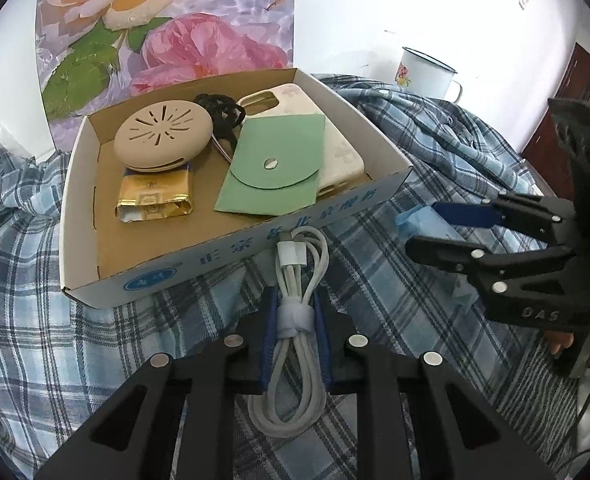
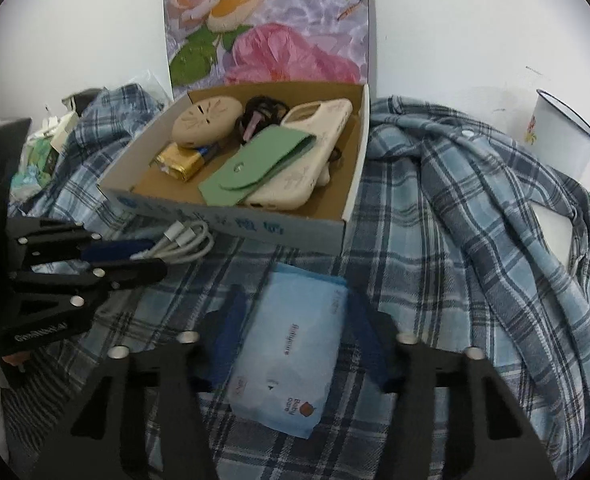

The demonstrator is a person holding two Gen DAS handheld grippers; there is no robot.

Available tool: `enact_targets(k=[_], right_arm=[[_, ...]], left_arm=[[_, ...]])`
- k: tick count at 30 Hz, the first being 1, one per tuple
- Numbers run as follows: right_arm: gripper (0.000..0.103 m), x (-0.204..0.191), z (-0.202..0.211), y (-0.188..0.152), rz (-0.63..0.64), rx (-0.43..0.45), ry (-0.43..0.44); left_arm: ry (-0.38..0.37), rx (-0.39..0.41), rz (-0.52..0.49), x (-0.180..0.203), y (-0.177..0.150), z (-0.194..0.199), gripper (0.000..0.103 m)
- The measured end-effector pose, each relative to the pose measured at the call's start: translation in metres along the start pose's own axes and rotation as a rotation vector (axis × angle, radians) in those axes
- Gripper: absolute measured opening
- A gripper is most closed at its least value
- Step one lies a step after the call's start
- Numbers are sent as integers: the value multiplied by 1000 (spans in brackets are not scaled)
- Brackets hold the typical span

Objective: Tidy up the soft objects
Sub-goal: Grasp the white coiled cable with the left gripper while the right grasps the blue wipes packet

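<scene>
The white cardboard box (image 1: 231,248) holds five things: one beige round perforated case (image 1: 161,138), one gold foil packet (image 1: 155,200), one green felt pouch (image 1: 273,168), one cream phone case (image 1: 335,148) and one black hair tie (image 1: 219,110). In front of the box lie one coiled white cable (image 1: 295,304) and one pale blue wipes pack (image 2: 291,348).

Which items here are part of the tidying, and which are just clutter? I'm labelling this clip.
Job:
white cable, gripped by left gripper
wipes pack, between right gripper's open fingers
cardboard box

Lying about:
enamel mug
plaid cloth
floral board

left wrist: close, low, facing the cardboard box (image 1: 231,236) front wall
right wrist: further right, angled left
shared: box, plaid cloth (image 2: 435,248)
</scene>
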State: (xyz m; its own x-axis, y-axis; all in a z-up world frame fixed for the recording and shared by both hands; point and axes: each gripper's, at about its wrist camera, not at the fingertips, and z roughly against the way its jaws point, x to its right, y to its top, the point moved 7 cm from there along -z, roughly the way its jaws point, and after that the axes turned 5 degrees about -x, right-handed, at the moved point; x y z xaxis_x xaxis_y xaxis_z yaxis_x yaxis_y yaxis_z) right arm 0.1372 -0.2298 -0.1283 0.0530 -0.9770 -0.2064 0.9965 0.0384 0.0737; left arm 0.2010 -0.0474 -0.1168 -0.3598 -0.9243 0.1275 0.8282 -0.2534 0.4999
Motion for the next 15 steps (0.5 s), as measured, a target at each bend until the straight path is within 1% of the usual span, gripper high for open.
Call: enact_targets(k=[3,8,15], right_arm=[[43,2,-5,-2,-3,-23,4],[41,3,-5,-2,-3,-19,10],[40,0,7,4,16,42,0]], left_arm=[[-14,0,12,-1,0,0,19],[-10,3,10,-2,0,0,19],[-14,21,21,0,2,7,19]])
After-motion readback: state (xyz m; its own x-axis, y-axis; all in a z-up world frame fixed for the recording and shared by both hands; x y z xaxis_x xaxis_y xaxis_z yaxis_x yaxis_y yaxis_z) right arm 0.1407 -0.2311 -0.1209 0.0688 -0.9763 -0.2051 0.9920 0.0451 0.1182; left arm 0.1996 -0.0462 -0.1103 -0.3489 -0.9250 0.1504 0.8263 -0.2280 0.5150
